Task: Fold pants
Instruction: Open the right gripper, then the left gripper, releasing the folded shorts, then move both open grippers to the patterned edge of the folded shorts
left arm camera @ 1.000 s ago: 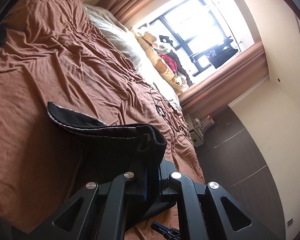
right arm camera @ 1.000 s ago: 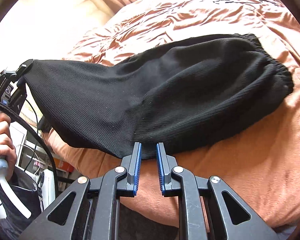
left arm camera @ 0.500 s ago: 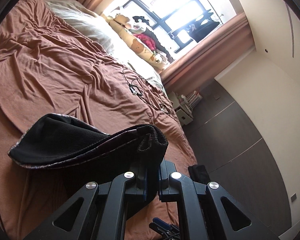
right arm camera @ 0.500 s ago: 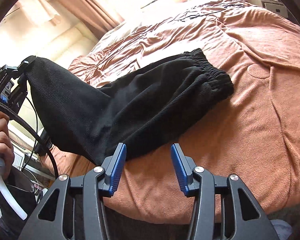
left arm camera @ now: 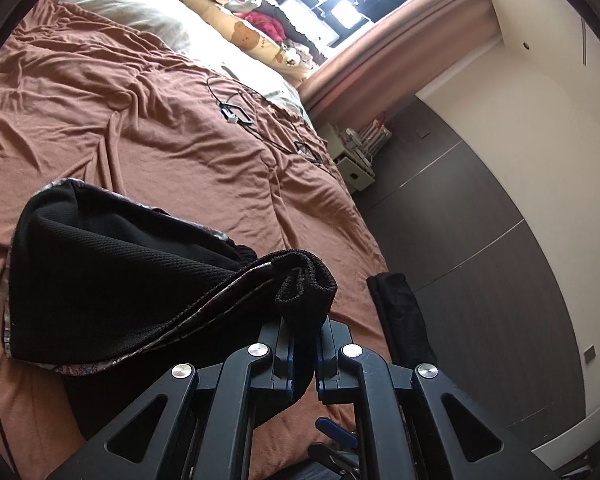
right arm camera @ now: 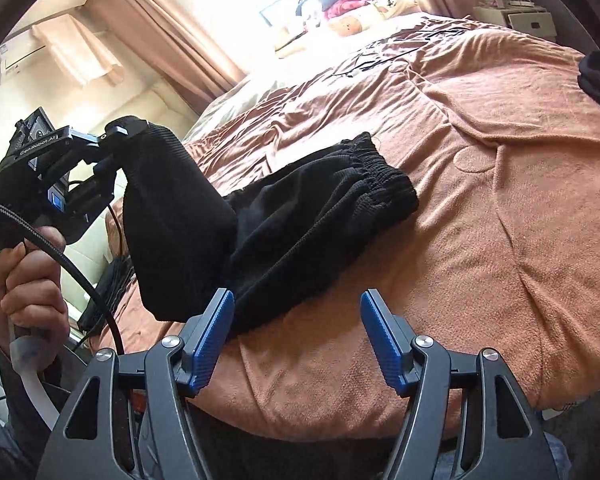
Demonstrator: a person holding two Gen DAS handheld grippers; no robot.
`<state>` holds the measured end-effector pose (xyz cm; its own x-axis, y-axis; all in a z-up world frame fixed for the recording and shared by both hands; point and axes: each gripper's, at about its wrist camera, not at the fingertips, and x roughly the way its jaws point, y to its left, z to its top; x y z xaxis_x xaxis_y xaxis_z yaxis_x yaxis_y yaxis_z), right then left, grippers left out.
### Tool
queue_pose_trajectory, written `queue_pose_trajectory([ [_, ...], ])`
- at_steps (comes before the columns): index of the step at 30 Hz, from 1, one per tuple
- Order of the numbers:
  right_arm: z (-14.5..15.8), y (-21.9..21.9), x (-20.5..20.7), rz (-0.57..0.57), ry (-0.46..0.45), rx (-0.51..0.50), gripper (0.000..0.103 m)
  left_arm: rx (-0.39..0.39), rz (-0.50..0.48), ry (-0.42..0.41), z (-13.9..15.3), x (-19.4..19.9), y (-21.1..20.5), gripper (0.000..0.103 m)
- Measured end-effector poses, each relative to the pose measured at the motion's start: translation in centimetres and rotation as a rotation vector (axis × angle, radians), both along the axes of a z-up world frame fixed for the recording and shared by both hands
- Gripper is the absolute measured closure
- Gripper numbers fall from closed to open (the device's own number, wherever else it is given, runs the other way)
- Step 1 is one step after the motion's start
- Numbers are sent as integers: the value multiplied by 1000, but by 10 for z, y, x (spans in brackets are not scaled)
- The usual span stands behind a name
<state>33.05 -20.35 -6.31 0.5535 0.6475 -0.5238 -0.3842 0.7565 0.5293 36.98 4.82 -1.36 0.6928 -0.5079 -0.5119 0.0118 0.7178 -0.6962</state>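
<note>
Black knit pants (right arm camera: 300, 216) lie on the brown bedspread (right arm camera: 500, 200), their elastic waistband (right arm camera: 380, 168) at the far end. My left gripper (left arm camera: 304, 360) is shut on the bunched leg end (left arm camera: 306, 284) and holds it lifted over the rest of the pants (left arm camera: 112, 280). The right wrist view shows that same left gripper (right arm camera: 108, 152) raised at the left, gripped by a hand (right arm camera: 28, 276), with the cloth hanging from it. My right gripper (right arm camera: 296, 344) hovers at the bed's near edge, its jaws opening and nothing between the blue pads (right arm camera: 214, 340).
Black cables and a small white device (left arm camera: 236, 114) lie on the bedspread farther up. Pillows and plush toys (left arm camera: 256, 40) sit under the window. A dark folded garment (left arm camera: 400, 316) rests at the bed's right edge. A white nightstand (left arm camera: 356, 164) stands by the dark wall.
My right gripper let go of the pants edge, opened wide and drew back. The left gripper carried the leg end across toward the waistband, so the cloth now folds over itself.
</note>
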Motion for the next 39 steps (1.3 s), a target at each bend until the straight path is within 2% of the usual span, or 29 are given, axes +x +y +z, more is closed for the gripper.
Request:
queue_pose_trajectory([
  [7,-5,-25,-3,-71,47,60,39,1,-97,87,-35,20,-47,95],
  [9,-7,-30,-3,-74,56,85,39,4,-121,131,-46,25,-56,91],
  [12,-9,-31,-2,-81,69,86,39,-30,-167,179,-60,28,-64,62],
  [14,-9,-30,-3,-77,72,84,39,-41,-170,186,-63,24,-64,35],
  [17,-11,-28,0,-70,79,72,39,-36,-150,176,-62,17,-56,19],
  [22,-11,-22,4,-63,93,54,39,-13,-91,194,-67,4,-25,13],
  [31,-10,-2,16,-51,112,-46,39,-13,44,252,-86,-27,43,13],
  [39,-11,7,25,-55,99,-80,39,-21,113,315,-107,-42,75,13],
])
